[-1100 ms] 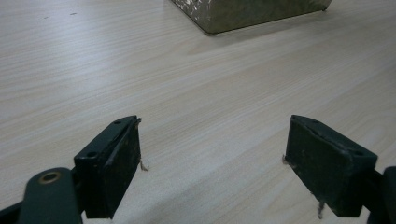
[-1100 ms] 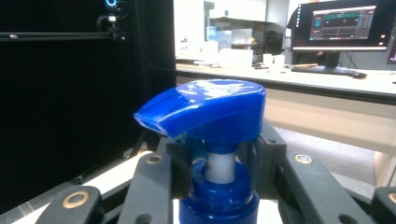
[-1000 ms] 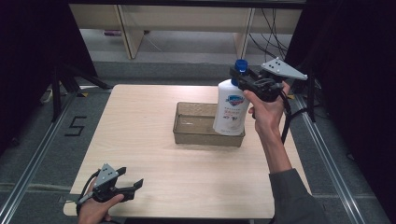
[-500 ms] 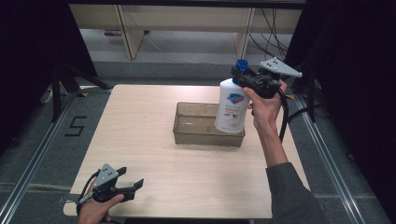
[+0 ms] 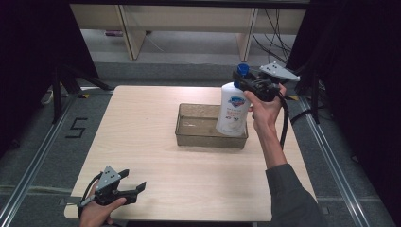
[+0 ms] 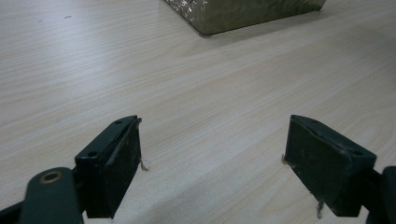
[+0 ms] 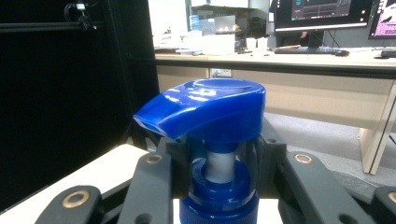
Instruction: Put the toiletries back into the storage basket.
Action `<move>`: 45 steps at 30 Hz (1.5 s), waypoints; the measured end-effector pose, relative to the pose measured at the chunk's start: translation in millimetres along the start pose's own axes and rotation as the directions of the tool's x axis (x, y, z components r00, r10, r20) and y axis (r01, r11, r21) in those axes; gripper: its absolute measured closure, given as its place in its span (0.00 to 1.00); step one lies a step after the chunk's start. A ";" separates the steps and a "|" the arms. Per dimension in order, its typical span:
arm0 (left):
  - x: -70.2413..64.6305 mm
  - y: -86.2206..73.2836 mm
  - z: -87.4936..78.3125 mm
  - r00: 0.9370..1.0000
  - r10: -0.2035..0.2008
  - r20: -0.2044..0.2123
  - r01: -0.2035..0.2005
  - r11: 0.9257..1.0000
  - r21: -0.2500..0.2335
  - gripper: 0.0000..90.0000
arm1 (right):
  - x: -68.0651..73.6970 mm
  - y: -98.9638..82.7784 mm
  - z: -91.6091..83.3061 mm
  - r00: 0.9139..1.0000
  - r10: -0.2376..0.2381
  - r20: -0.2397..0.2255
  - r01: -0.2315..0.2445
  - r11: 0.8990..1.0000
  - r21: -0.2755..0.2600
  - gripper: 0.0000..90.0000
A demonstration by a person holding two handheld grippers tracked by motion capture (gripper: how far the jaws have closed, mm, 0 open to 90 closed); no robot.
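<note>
**Soap bottle held by its neck above the tray**

Setting: light wood-grain worktop (image 5: 156,142) on a grey floor with dark curtains at both sides; a pale desk frame stands behind it. In the right gripper view the background is a long desk carrying monitors and small clutter.

Tray: a shallow, clear, greenish rectangular tray (image 5: 189,138) sits on the worktop right of centre. One corner of it (image 6: 243,14) shows at the top of the left gripper view, well apart from that claw.

Right claw (image 5: 249,85): gripped by the person's right hand (image 5: 262,111), raised over the far right part of the worktop. Its jaws are clamped on the neck of a white pump bottle (image 5: 232,109) with a blue label, just under the blue pump head (image 5: 243,69). In the right gripper view the jaws sit on either side of the white stem and blue collar, with the pump head (image 7: 205,109) directly above them, nozzle pointing to picture left. The bottle hangs roughly upright, slightly tilted, its lower end over the tray's right end. Whether the base touches the tray floor I cannot tell.

Left claw (image 5: 135,189): held in the left hand (image 5: 97,213) at the near left corner of the worktop, low above the surface. Its jaws stand wide apart with bare wood between them; both pads (image 6: 122,163) carry frayed fibres on their edges.
</note>
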State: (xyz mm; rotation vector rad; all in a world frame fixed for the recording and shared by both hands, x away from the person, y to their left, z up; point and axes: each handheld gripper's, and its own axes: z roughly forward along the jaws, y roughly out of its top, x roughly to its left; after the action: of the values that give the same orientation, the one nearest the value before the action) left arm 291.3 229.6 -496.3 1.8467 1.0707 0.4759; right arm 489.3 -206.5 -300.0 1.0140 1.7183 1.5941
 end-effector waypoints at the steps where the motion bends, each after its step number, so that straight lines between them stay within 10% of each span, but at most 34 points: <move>1: 0.1 0.0 0.0 1.000 0.000 0.000 0.000 1.000 0.000 0.20 | -0.1 -1.1 0.9 1.000 -0.005 0.001 0.005 1.000 0.000 0.73; 45: -0.2 -0.2 -0.2 1.000 -0.008 0.003 0.008 1.000 -0.005 0.20 | -14.0 -52.1 2.6 0.999 0.026 0.033 -0.028 0.999 0.041 0.73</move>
State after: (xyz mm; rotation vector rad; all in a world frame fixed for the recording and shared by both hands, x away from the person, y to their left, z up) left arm 290.9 229.6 -496.3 1.8374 1.0737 0.4711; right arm 491.6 -216.6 -353.0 1.0820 1.7291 1.5558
